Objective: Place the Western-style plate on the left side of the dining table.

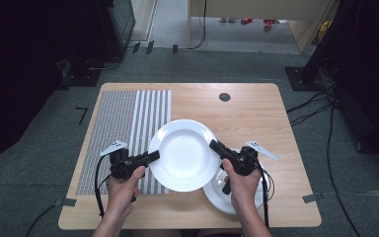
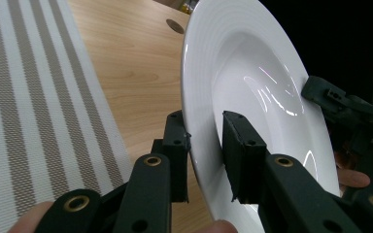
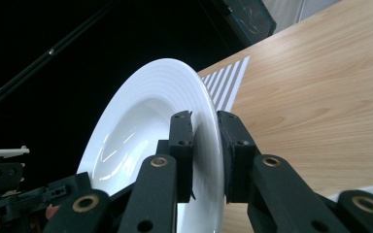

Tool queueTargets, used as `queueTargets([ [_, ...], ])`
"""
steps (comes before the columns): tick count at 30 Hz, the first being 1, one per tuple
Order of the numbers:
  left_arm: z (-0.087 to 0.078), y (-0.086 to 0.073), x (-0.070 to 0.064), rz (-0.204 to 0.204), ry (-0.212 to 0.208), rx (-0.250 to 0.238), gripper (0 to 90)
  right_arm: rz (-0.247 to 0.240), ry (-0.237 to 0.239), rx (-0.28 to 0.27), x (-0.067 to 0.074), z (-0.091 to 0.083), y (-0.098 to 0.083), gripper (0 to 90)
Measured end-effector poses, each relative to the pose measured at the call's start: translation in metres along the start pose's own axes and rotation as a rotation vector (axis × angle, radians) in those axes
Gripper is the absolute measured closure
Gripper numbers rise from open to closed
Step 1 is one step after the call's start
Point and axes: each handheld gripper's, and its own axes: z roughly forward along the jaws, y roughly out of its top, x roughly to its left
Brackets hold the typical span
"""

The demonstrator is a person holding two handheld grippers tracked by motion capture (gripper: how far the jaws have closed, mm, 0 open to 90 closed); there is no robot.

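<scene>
Both grippers, left (image 1: 154, 156) and right (image 1: 214, 145), clamp white plate (image 1: 183, 155) (rim), wooden table (image 1: 246, 116), striped mat (image 1: 128, 118), grey carpet (image 1: 39, 148).

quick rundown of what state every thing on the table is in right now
upper white plate: lifted, held by its rim on both sides
left gripper: shut on the plate's left rim
right gripper: shut on its right rim
lower white plate: lying on the table
striped placemat: flat, nothing on it

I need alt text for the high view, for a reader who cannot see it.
Two hand-held grippers, left gripper and right gripper, clamp opposite rims of a white deep plate above a wooden table. A striped placemat lies at left; a second white plate sits under the right hand.
</scene>
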Motion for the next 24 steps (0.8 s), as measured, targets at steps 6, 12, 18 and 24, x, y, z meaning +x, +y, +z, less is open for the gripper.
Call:
queueTargets([
  [6,-0.012,0.009,0.016,-0.021,0.025,-0.024,74.2,0.001,0.015,0.02,0.01,0.019,-0.003,79.0],
  [12,-0.02,0.014,0.026,-0.038,0.049,-0.045,74.6,-0.003,0.024,0.036,0.018,0.035,-0.006,78.9],
  [18,-0.031,0.021,0.039,-0.052,0.053,-0.06,75.5,-0.006,0.037,0.055,0.027,0.052,-0.008,78.7],
  [24,-0.039,0.026,0.053,-0.072,0.08,-0.078,75.6,-0.019,0.045,0.076,0.036,0.068,-0.011,78.7],
])
